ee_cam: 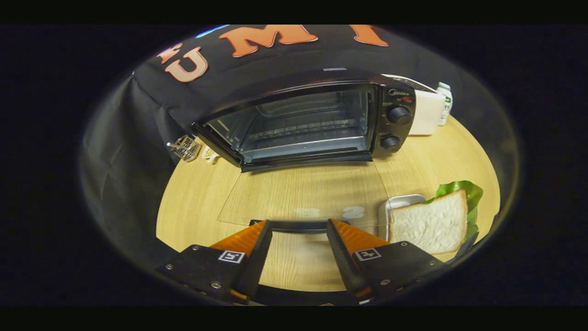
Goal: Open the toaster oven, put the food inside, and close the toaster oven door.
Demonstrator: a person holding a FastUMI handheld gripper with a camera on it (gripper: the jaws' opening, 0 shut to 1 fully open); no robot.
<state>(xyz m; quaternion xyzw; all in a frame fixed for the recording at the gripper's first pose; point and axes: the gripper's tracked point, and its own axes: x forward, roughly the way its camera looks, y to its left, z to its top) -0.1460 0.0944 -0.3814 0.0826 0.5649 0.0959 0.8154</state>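
The black toaster oven point(312, 119) stands at the back of the wooden table point(427, 161), its cavity and wire rack point(303, 128) exposed. Its glass door point(303, 193) lies folded down flat toward me, and the door's dark handle point(298, 225) runs just ahead of my fingertips. My gripper point(298, 224) is open, both orange-and-black fingers apart with the handle's middle across the gap, not pressed on it. A sandwich of white bread and green lettuce point(434, 220) rests on a small metal tray point(399, 202) to the right of the right finger.
Two control knobs point(397, 115) sit on the oven's right panel. A white box point(427, 112) and a small bottle point(444, 103) stand behind the oven's right side. A small wire object point(185, 147) lies left of the oven by the black cloth wall.
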